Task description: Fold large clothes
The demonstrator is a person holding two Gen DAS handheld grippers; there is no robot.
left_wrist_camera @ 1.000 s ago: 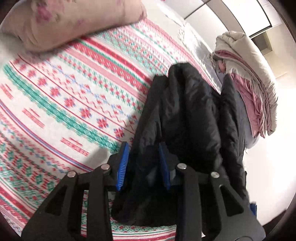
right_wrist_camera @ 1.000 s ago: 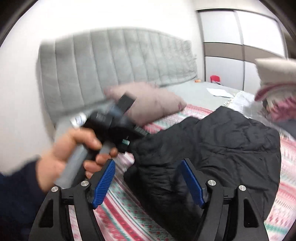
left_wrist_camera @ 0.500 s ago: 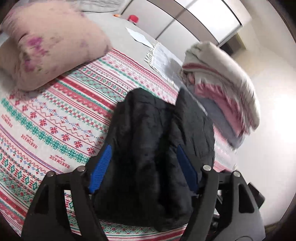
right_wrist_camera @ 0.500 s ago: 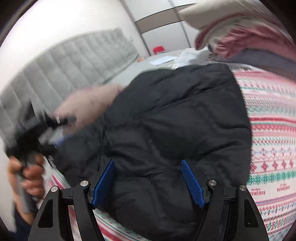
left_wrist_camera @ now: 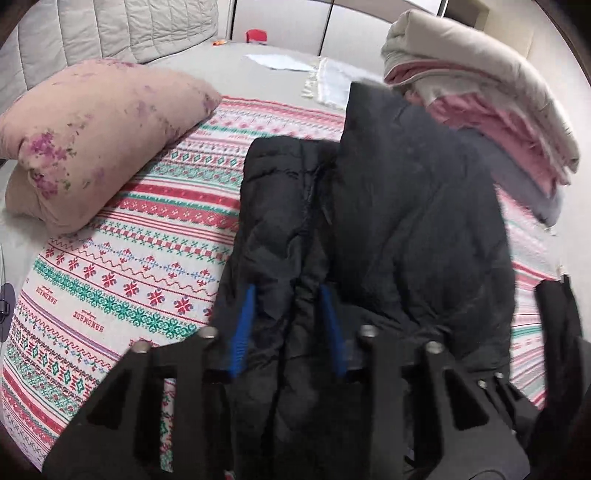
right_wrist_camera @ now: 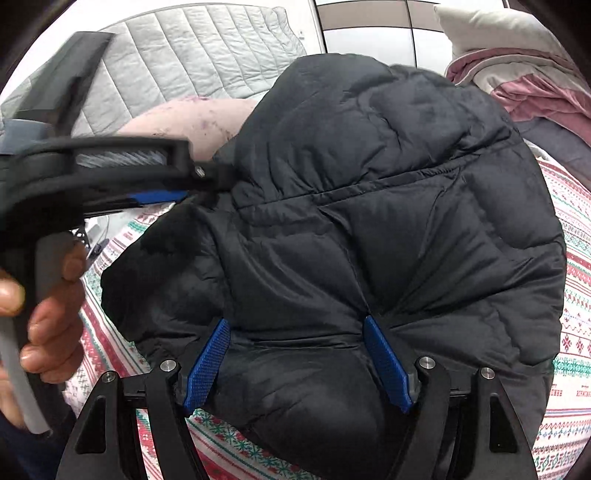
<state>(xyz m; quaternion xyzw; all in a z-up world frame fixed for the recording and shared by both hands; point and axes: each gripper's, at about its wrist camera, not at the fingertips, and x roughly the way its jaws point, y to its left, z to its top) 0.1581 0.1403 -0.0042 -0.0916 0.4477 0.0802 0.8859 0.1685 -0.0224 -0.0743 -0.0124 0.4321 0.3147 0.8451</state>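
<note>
A black puffer jacket [left_wrist_camera: 388, 206] lies bunched on a patterned red, green and white blanket [left_wrist_camera: 122, 273]. It fills the right wrist view [right_wrist_camera: 369, 229]. My left gripper [left_wrist_camera: 290, 291] has its blue pads closed in on a thick fold at the jacket's near edge. It also shows in the right wrist view [right_wrist_camera: 177, 192], gripping the jacket's left side. My right gripper [right_wrist_camera: 295, 325] has its pads pressed into the jacket's bulging near edge, with padding squeezed between them.
A pink floral pillow [left_wrist_camera: 92, 140] lies at the left by a grey padded headboard [left_wrist_camera: 122, 33]. A stack of folded white, pink and grey bedding [left_wrist_camera: 491, 103] sits at the right. White wardrobe doors [right_wrist_camera: 369, 33] stand behind the bed.
Both grippers were open above the jacket. They have come down and closed on folds of its near edge. The jacket's far part has risen and bunched.
</note>
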